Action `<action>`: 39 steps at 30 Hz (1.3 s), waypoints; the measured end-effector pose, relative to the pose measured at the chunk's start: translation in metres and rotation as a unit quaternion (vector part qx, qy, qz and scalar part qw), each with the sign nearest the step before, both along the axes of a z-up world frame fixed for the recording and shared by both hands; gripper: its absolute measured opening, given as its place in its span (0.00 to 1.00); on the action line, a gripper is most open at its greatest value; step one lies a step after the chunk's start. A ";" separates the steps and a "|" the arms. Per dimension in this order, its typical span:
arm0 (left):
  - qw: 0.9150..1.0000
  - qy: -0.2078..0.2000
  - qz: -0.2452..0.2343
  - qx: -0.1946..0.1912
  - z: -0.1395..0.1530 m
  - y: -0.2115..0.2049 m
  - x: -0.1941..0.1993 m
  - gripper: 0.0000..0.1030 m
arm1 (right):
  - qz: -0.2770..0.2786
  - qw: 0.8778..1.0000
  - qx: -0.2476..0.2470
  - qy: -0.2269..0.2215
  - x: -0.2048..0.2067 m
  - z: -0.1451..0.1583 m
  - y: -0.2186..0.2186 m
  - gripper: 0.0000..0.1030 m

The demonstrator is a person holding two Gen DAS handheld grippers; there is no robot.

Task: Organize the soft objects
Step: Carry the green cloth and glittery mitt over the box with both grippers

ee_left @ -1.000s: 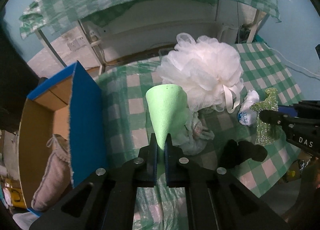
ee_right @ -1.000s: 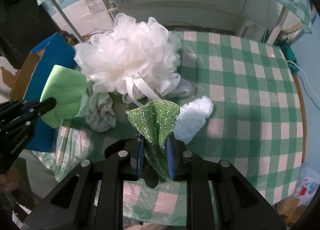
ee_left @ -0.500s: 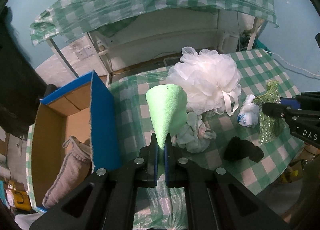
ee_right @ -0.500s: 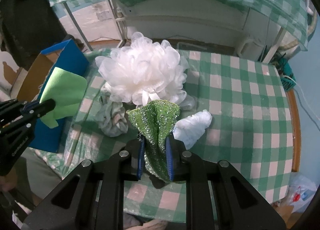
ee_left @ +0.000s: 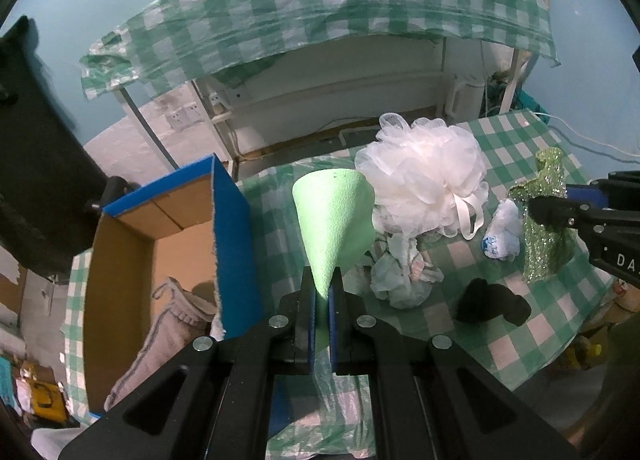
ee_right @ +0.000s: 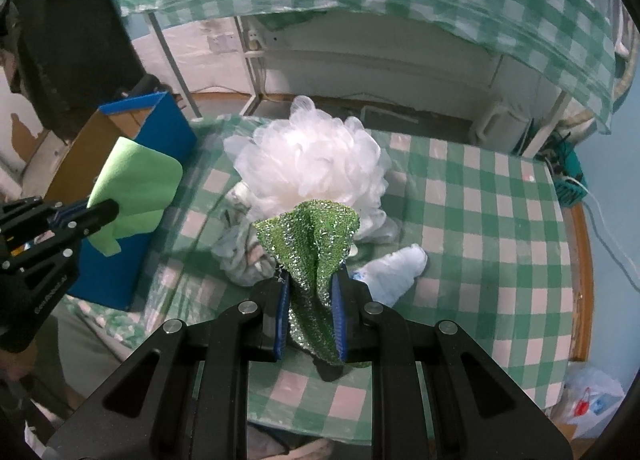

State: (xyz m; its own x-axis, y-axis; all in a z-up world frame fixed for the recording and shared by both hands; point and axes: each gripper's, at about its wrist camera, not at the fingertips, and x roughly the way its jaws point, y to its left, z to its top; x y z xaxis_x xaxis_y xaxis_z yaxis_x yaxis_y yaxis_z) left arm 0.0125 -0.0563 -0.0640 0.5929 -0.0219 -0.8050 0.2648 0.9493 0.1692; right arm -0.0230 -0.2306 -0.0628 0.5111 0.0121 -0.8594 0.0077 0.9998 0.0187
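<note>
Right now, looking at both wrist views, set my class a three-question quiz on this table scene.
1. True or false: the left tongs are shut on the plain green cloth.
2. What do the right tongs hold? A) white mesh pouf B) glittery green cloth C) crumpled rag
3. Fill in: a grey knitted item lies inside the ____ box.

Key
1. True.
2. B, the glittery green cloth; the white mesh pouf and the crumpled rag lie on the table.
3. Cardboard; the cardboard box has a blue outside.

Box (ee_left: 236, 244) mouth open (upright blue flap alongside); white pouf (ee_left: 424, 184) crowds mid-table.
</note>
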 end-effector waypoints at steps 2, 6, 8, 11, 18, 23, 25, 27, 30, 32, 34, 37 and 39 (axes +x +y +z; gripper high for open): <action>1.000 -0.006 0.000 0.003 0.003 0.001 -0.002 0.05 | 0.003 1.000 -0.004 -0.004 0.000 0.004 0.003 0.17; 1.000 -0.011 0.002 0.001 0.008 0.006 -0.003 0.05 | 0.010 1.000 -0.007 -0.012 0.001 0.013 0.010 0.17; 1.000 -0.015 0.003 0.002 0.010 0.008 -0.004 0.05 | 0.013 1.000 -0.009 -0.016 0.001 0.016 0.013 0.17; 1.000 -0.021 0.006 0.002 0.014 0.012 -0.005 0.05 | 0.018 1.000 -0.012 -0.023 0.001 0.022 0.018 0.17; 0.999 -0.035 0.013 0.003 0.023 0.021 -0.008 0.05 | 0.030 0.999 -0.015 -0.029 0.005 0.029 0.030 0.17; 0.999 -0.038 0.022 -0.002 0.028 0.029 -0.007 0.05 | 0.036 0.999 -0.017 -0.032 0.011 0.033 0.039 0.17; 0.999 -0.040 0.024 -0.002 0.029 0.032 -0.007 0.05 | 0.040 0.998 -0.018 -0.034 0.013 0.035 0.045 0.17; 0.999 -0.044 0.026 -0.001 0.030 0.035 -0.007 0.05 | 0.044 0.998 -0.019 -0.036 0.015 0.037 0.050 0.17; 0.998 -0.050 0.032 0.004 0.032 0.041 -0.008 0.05 | 0.050 0.998 -0.022 -0.039 0.019 0.040 0.057 0.17; 0.998 -0.050 0.037 0.003 0.033 0.046 -0.008 0.05 | 0.055 0.997 -0.023 -0.042 0.021 0.042 0.063 0.17; 0.998 -0.050 0.043 0.002 0.033 0.052 -0.008 0.05 | 0.060 0.997 -0.024 -0.043 0.023 0.043 0.070 0.17; 0.997 -0.052 0.053 0.005 0.034 0.062 -0.008 0.05 | 0.070 0.996 -0.025 -0.044 0.027 0.044 0.081 0.17; 0.997 -0.053 0.060 0.003 0.035 0.068 -0.008 0.05 | 0.076 0.996 -0.025 -0.044 0.029 0.045 0.089 0.17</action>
State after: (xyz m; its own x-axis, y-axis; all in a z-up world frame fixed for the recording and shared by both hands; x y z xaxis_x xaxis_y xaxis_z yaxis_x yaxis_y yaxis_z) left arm 0.0044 0.0120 -0.0292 0.6726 0.0586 -0.7377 0.1303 0.9719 0.1960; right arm 0.0057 -0.1419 -0.0182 0.5808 0.0531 -0.8123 -0.1436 0.9889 -0.0380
